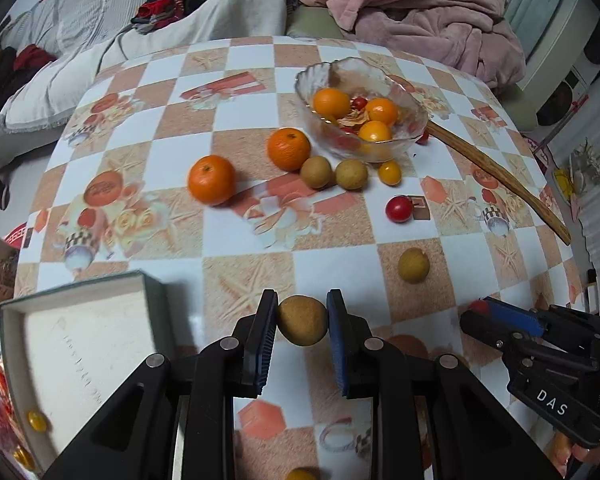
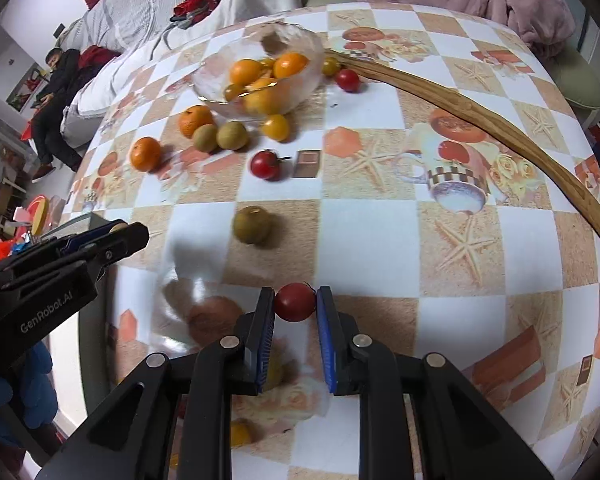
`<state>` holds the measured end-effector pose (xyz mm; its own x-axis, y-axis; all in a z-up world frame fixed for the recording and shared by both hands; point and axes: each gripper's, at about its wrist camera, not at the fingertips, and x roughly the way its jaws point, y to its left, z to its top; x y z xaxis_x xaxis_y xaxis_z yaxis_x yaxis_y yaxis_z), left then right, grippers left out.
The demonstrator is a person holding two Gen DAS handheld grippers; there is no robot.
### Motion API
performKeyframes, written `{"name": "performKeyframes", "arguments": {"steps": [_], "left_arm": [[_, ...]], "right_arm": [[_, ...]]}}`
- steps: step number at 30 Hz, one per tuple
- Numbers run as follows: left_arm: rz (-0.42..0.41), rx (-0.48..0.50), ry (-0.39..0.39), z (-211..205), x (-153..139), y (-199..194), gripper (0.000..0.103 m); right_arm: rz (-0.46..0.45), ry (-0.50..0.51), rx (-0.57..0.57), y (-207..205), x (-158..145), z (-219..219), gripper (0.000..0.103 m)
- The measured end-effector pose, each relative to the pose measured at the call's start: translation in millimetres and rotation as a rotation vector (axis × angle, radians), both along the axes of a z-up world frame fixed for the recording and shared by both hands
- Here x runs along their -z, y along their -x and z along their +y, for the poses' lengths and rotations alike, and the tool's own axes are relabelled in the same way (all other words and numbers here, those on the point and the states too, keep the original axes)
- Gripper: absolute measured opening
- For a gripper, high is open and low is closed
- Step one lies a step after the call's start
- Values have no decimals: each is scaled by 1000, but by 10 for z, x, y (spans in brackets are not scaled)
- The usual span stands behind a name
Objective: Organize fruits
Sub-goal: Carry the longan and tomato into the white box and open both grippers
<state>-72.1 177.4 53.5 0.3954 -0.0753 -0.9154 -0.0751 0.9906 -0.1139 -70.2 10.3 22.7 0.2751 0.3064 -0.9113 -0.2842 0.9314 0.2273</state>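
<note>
Fruits: scattered on a checked tablecloth (image 1: 260, 268) before a sofa heaped with a pink blanket (image 1: 416, 4). Glass bowl (image 1: 320, 76) holds oranges. Left gripper (image 1: 302, 316) clamps a brown longan (image 1: 302, 320); right gripper (image 2: 295, 300) clamps a red cherry tomato (image 2: 295, 302).

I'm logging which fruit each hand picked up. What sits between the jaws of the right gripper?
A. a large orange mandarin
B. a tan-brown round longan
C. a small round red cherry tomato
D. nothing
C: the right gripper is closed on a small round red cherry tomato, seen in its own wrist view; the tan-brown round longan is in the left gripper.
</note>
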Motion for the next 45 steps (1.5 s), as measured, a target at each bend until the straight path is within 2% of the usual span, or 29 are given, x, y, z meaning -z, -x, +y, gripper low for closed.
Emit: {"name": "performKeyframes", "arguments": {"steps": [11, 23, 28, 33, 45], "left_arm": [[-22, -102, -21, 528, -182, 530, 27], [-4, -273, -67, 1363, -134, 1061, 27], [4, -318, -89, 1658, -30, 1070, 27], [13, -317, -106, 1801, 75, 1020, 27], [60, -292, -141, 1890, 299, 969, 27]], "right_arm": [[-16, -12, -86, 223, -143, 510, 23], [-13, -41, -233, 393, -219, 1458, 23], [0, -53, -288, 391, -199, 1901, 23], [20, -47, -307, 354, -97, 2237, 23], [41, 36, -325, 270, 182, 2522, 23]]}}
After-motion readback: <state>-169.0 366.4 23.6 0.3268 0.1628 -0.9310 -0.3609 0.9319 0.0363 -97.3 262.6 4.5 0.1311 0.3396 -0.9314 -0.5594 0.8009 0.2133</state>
